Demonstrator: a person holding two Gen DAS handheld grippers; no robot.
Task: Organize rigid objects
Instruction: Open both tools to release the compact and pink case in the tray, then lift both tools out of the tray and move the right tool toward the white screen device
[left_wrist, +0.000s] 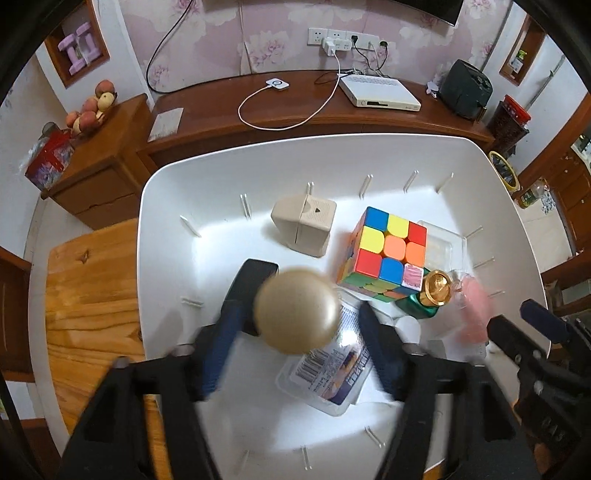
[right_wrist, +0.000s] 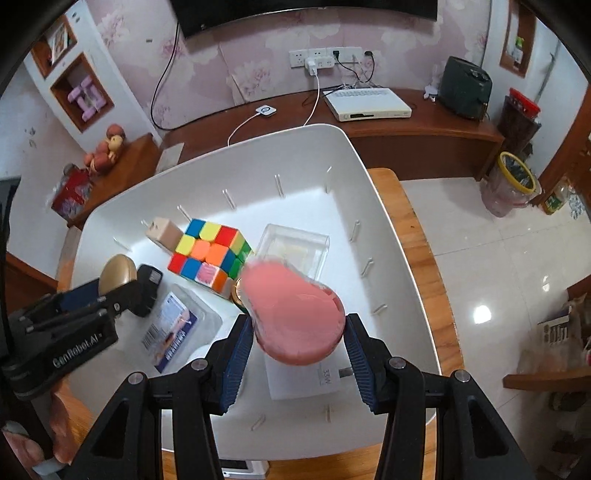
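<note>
Gold round case (left_wrist: 298, 311) hangs loose between the wide left tool (left_wrist: 295, 328); let it settle beside the Rubik's cube (left_wrist: 386, 254) while the right tool (right_wrist: 298, 339) grips the pink case (right_wrist: 295, 317).

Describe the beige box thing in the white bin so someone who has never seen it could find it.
Start at the big white plastic bin on the wooden table. Toward its far side, left of the multicoloured puzzle cube, stands a small beige plastic block. It is the only plain, single-colour boxy item there, with a small dark triangle on top.
</note>
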